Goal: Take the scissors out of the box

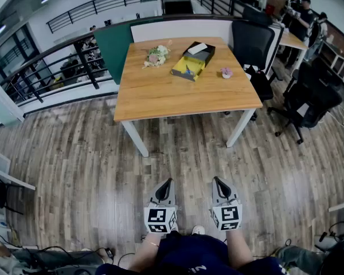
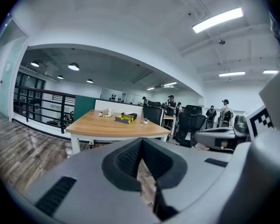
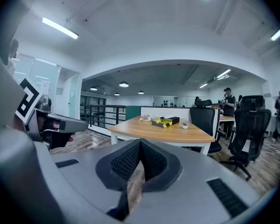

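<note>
A wooden table point(image 1: 183, 93) stands across the floor, well ahead of me. On its far half lies an open yellow-lined box point(image 1: 188, 66) with its black lid point(image 1: 200, 52) beside it; blue-handled scissors point(image 1: 187, 69) rest inside. Both grippers are held low near my body, far from the table. My left gripper point(image 1: 169, 182) is shut with nothing in it, and my right gripper point(image 1: 217, 180) is also shut and empty. In the left gripper view the box point(image 2: 126, 118) shows small on the table; in the right gripper view the box point(image 3: 165, 122) appears likewise.
A small bouquet point(image 1: 156, 56) and a small pink object point(image 1: 226, 72) sit on the table. Black office chairs point(image 1: 253, 47) stand to the right of it. A railing point(image 1: 51, 67) runs at the left. People stand at the far right point(image 1: 303, 16). Wood-plank floor point(image 1: 92, 171) lies between me and the table.
</note>
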### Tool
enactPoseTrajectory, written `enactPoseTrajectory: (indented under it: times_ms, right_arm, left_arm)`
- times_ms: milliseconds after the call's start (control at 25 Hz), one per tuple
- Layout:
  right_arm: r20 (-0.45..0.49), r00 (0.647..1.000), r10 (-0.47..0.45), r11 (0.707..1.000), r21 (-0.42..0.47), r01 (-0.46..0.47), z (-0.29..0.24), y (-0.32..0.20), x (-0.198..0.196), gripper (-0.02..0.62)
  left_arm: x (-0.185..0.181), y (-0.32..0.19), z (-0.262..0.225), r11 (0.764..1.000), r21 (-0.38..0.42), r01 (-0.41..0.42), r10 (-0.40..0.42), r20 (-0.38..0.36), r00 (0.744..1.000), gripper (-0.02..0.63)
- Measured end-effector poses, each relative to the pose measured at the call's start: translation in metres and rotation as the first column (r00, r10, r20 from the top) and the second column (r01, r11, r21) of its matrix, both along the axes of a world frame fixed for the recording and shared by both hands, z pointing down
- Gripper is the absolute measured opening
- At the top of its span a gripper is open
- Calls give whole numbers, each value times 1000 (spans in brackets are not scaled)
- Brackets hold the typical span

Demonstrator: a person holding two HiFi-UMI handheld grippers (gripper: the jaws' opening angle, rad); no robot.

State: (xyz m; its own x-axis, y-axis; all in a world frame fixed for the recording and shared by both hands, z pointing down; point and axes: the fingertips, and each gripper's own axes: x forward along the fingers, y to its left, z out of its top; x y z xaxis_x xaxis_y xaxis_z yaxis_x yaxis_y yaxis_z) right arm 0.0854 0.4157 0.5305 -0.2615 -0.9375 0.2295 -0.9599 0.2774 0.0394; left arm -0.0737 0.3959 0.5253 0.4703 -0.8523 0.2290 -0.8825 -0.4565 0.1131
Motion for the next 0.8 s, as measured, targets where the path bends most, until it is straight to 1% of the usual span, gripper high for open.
enactPoseTrajectory:
  times_ms: [280,480,520,560,600,640,680,720,800]
  right_arm:
    - [-2,1000,19,1000,13,-19,0,-6,-4,9]
    - [51,998,31,1000,0,-31,4,-4,-10,19]
    - [66,998,19,1000,-9,-18,5,-4,-13,84]
    - [80,997,3,1000,-15,-2,7,-3,-18,181]
    - [90,996,-12,1000,-15,13,7,-2,-23,234]
    - [95,995,-25,1000,-12,26,7,-1,-29,270]
    - [97,995,-35,999,-8,36,7,0,-34,312]
    - [94,995,-38,999,-6,39,7,1,-38,340]
    - [79,997,-22,1000,-4,23,8,3,-45,347]
  left_arm:
    - [-5,-6,4,1000,2,-14,14,6,1000,3]
    - [-14,-6,5,999,4,-32,32,-12,999,3]
    - [-16,-5,6,999,5,-41,41,-20,999,4]
    - [-17,-3,6,999,7,-53,54,-31,998,15]
    - [-19,-1,7,998,7,-70,70,-43,997,71]
    - [-20,0,7,996,5,-88,88,-54,995,182]
    - [-21,1,8,994,2,-105,105,-60,993,266]
    - [-22,1,8,992,0,-122,122,-62,991,305]
    - [-26,3,9,988,-1,-154,154,-57,986,332]
